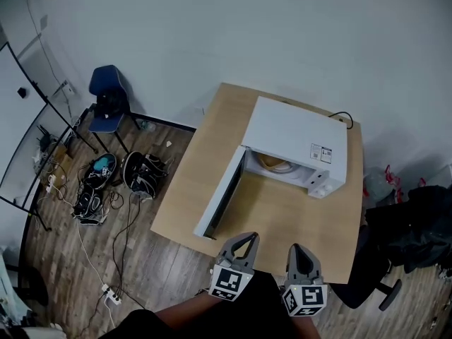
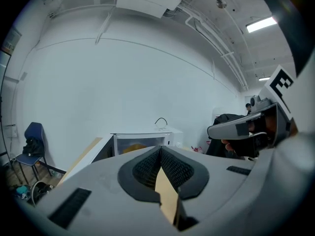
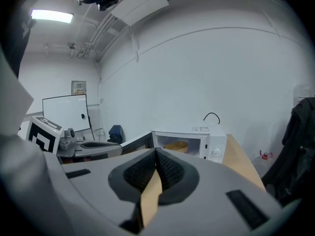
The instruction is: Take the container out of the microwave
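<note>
A white microwave [image 1: 300, 141] stands on the wooden table [image 1: 212, 140] with its door [image 1: 222, 195] swung wide open to the left. Inside the cavity sits a yellow container [image 1: 275, 164], also seen as a yellow shape [image 2: 132, 146] in the left gripper view and as a bowl-like tub [image 3: 176, 145] in the right gripper view. My left gripper [image 1: 248, 236] and right gripper [image 1: 296, 248] hover side by side over the table's near edge, well short of the microwave. Both are shut with nothing between the jaws; the pads meet [image 2: 160, 149] [image 3: 156, 152].
A blue chair [image 1: 107, 102] and bags with cables [image 1: 142, 174] lie on the wood floor at left. A black office chair draped with dark clothing [image 1: 412, 226] stands right of the table. A whiteboard [image 3: 65, 113] hangs on the left wall.
</note>
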### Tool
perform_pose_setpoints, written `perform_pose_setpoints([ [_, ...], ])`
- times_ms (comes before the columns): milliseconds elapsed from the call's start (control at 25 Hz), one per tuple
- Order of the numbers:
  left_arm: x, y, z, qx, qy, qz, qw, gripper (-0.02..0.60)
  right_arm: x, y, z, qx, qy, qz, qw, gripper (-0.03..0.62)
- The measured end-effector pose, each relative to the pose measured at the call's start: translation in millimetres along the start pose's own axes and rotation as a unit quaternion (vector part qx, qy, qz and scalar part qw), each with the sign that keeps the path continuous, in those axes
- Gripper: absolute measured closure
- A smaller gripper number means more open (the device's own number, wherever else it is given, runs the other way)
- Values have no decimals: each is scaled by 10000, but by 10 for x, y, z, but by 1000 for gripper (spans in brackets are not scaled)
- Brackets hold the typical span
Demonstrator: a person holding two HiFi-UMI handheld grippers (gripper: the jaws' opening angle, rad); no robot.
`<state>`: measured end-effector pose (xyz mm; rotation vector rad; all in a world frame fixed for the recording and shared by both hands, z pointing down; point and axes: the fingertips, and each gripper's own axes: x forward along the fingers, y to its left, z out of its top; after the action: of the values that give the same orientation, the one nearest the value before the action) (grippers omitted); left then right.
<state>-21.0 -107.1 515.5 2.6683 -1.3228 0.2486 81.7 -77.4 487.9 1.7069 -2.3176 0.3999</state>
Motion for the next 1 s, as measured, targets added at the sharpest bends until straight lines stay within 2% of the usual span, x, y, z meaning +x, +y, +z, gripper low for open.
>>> perform_pose_setpoints([
  [200, 437, 150, -6, 123, 183, 190, 9996, 569, 326, -278, 124, -47, -21, 76, 10000, 537],
  [560, 1165, 344, 16, 166, 344, 293, 9988, 569, 734, -955, 238, 132, 3, -137, 9998, 537],
  [840, 1703, 608, -80, 271, 470, 481, 9974, 568, 963, -1219, 182, 273, 159, -133, 9994, 537],
  [1000, 1964, 709, -121, 372, 389, 463, 9975, 568, 1022, -1330, 120, 333, 258, -146, 9990, 537],
])
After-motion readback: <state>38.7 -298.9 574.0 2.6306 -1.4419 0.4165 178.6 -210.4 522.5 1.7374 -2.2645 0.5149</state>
